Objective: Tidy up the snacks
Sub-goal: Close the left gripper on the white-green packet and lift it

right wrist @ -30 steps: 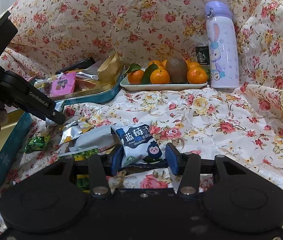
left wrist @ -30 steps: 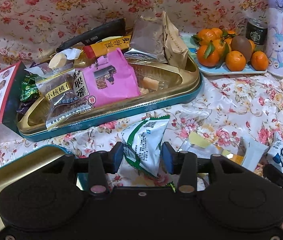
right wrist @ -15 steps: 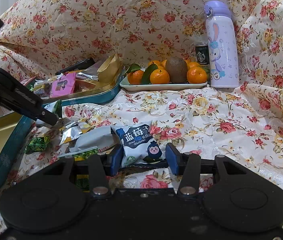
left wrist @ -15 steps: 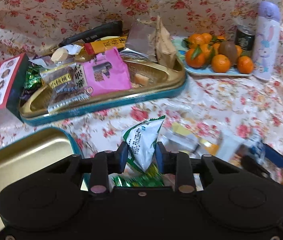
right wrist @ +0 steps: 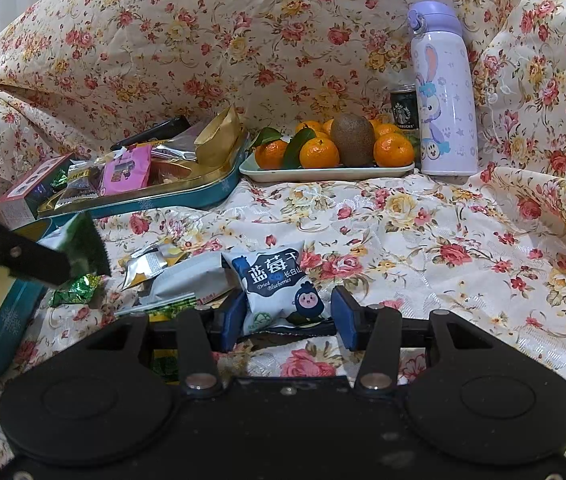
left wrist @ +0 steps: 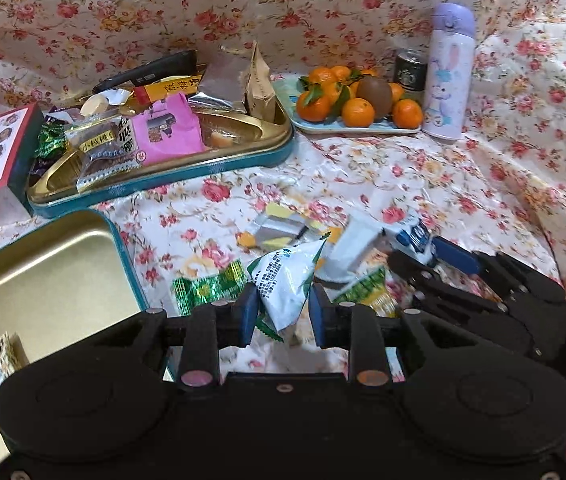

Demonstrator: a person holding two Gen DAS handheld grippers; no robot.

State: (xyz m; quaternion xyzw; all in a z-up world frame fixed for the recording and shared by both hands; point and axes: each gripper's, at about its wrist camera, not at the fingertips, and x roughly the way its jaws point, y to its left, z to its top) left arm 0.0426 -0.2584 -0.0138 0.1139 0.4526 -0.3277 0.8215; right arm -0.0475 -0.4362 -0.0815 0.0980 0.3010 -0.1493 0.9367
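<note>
Floral cloth [right wrist: 423, 240] covers surface and backdrop. Left gripper [left wrist: 281, 312] closing on a green-white packet [left wrist: 283, 280], raised, near the gold tin [left wrist: 131, 272]. Right gripper [right wrist: 285, 320] straddles the blueberry packet [right wrist: 275, 284] farther off, pads apart from it.

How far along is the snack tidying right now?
Partly done. The far tin already holds a heap of snacks. The left gripper is closing on a white and green packet, lifted off the cloth. The right gripper straddles the blueberry packet. Several wrappers remain on the cloth, and the near tin is almost empty.
</note>
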